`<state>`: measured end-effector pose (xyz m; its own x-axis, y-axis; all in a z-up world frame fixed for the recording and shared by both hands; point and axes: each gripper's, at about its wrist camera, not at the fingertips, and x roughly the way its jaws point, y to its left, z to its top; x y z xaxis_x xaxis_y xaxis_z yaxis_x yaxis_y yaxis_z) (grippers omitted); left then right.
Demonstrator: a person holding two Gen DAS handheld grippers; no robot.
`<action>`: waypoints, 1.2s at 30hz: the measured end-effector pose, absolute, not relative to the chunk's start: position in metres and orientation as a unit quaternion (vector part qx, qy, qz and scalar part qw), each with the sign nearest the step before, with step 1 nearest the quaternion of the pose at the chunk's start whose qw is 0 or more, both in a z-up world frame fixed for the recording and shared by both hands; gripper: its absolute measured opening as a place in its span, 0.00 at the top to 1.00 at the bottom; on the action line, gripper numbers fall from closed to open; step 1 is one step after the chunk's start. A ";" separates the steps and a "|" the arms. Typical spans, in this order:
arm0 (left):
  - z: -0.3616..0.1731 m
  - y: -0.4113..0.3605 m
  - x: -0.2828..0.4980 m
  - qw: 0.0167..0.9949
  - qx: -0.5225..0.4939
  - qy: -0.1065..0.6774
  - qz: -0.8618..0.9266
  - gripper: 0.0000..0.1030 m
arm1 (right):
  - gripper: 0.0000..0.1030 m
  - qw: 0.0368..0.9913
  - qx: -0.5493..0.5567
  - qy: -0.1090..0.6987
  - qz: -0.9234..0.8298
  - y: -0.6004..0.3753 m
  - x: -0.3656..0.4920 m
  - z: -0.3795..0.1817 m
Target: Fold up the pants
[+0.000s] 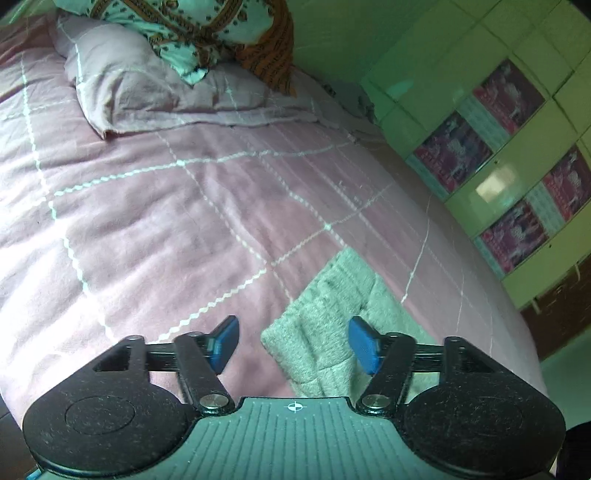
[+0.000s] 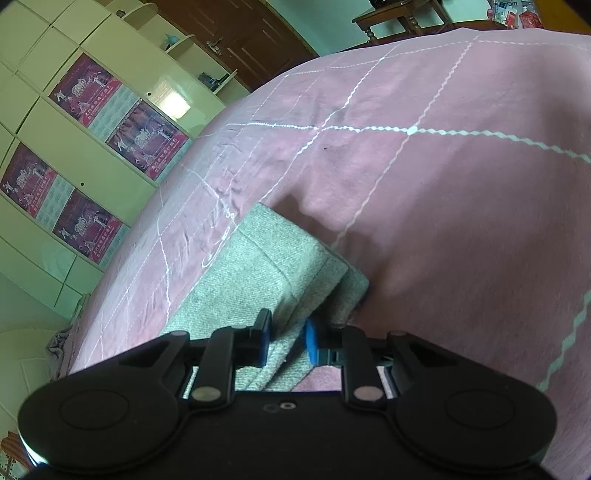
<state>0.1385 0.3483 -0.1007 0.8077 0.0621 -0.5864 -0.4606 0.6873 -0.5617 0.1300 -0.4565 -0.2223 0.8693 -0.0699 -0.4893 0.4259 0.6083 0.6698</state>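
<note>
The grey pants [image 1: 332, 314] lie folded into a thick stack on the pink bedspread [image 1: 166, 206]. In the left wrist view my left gripper [image 1: 293, 343] is open, its blue pads spread wide just above the near corner of the stack, holding nothing. In the right wrist view the pants [image 2: 258, 273] show as a layered fold, and my right gripper [image 2: 286, 341] is shut on the near edge of the grey fabric, which is pinched between the blue pads.
A pink pillow [image 1: 147, 85] and a patterned cloth [image 1: 207, 33] lie at the head of the bed. A cream wardrobe with pink posters [image 1: 509, 155] stands beside the bed. A wooden door [image 2: 236, 40] and a small table [image 2: 402, 14] are beyond the bed [image 2: 461, 184].
</note>
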 end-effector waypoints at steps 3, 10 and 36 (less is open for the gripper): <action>-0.098 0.347 0.141 0.879 -0.375 0.262 0.130 0.37 | 0.82 0.871 0.420 0.210 -0.143 -0.455 0.131 -0.222; -0.103 0.338 0.169 0.873 -0.366 0.300 0.121 0.44 | 0.81 0.871 0.422 0.208 -0.143 -0.453 0.129 -0.223; -0.067 0.302 0.163 0.926 -0.251 0.233 0.160 0.86 | 0.88 0.877 0.389 0.242 -0.147 -0.460 0.141 -0.206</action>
<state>0.1628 0.3020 -0.0671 0.8404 0.1801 -0.5112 -0.4137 0.8225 -0.3904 0.1413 -0.4598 -0.2063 0.8402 -0.0693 -0.5379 0.4454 0.6540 0.6115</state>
